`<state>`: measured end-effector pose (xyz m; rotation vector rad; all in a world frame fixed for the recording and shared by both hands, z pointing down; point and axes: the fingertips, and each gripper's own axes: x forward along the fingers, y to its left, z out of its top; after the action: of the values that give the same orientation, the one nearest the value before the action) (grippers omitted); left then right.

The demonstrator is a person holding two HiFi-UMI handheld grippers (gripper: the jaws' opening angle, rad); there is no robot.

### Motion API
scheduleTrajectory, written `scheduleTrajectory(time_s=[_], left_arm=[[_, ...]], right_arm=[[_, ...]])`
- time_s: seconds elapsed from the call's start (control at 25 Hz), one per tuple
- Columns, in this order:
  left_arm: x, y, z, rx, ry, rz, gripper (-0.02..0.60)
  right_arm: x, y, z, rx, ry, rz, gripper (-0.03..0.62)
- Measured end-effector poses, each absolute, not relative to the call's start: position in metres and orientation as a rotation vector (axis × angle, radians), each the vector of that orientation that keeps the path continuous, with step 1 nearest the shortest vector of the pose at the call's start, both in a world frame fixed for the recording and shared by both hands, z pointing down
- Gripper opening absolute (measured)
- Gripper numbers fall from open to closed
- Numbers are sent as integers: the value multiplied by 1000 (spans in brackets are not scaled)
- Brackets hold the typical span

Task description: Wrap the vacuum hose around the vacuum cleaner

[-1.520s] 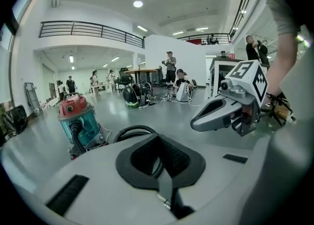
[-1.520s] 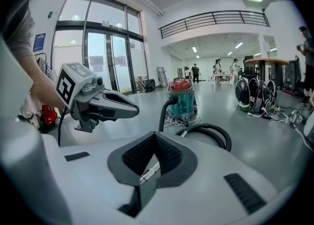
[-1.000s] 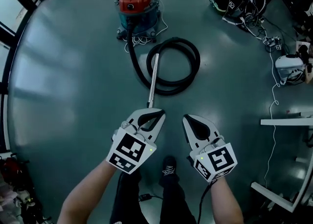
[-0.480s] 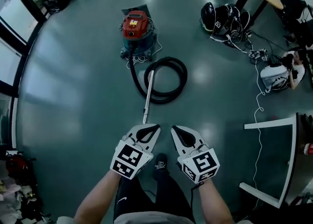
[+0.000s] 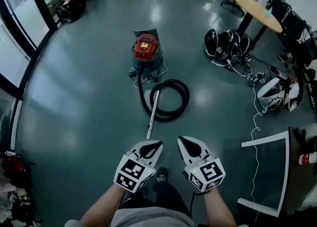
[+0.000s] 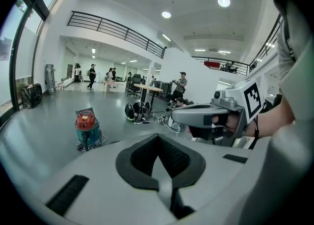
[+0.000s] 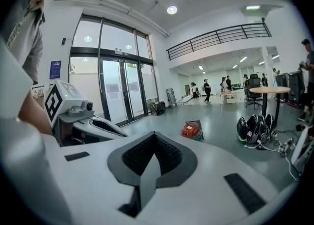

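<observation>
Head view: the vacuum cleaner [image 5: 146, 52] stands at upper centre. Its hose [image 5: 173, 97] lies coiled on the floor just below, and the metal tube [image 5: 152, 114] points down the frame. The left gripper [image 5: 154, 146] and right gripper [image 5: 185, 143] hang at bottom centre, well apart from the hose.

Left gripper view: jaws clenched on nothing.

Right gripper view: the same, clenched and empty.

Wrapping looks not yet begun. The next move calls for opening the jaws and reaching the tube.

Round table [image 5: 257, 8]: wooden top, one o'clock, far across the floor [image 5: 74, 102].
Dark rounded gear [image 5: 224, 42]: heaped at two o'clock, near the table's leg.
White cable [image 5: 254, 122]: trailing over the floor at four o'clock.
Black bag [image 5: 73, 7]: eleven o'clock, beside the glass wall [image 5: 15, 37].
</observation>
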<state>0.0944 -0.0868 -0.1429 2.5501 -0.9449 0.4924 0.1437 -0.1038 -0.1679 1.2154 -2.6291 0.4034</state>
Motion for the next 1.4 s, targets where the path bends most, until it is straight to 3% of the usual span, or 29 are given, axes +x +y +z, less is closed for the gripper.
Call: scheduleTrajectory(time_s=[0.6,1.4], left_arm=[[10,-60,-264,2758,-960,338,5],[11,-66,-305,2779,-1033,228,5]], right_arm=[[74,-54,-292,1485,-2649,122,2],[77,-55,-329,1625,-2602,76,2]])
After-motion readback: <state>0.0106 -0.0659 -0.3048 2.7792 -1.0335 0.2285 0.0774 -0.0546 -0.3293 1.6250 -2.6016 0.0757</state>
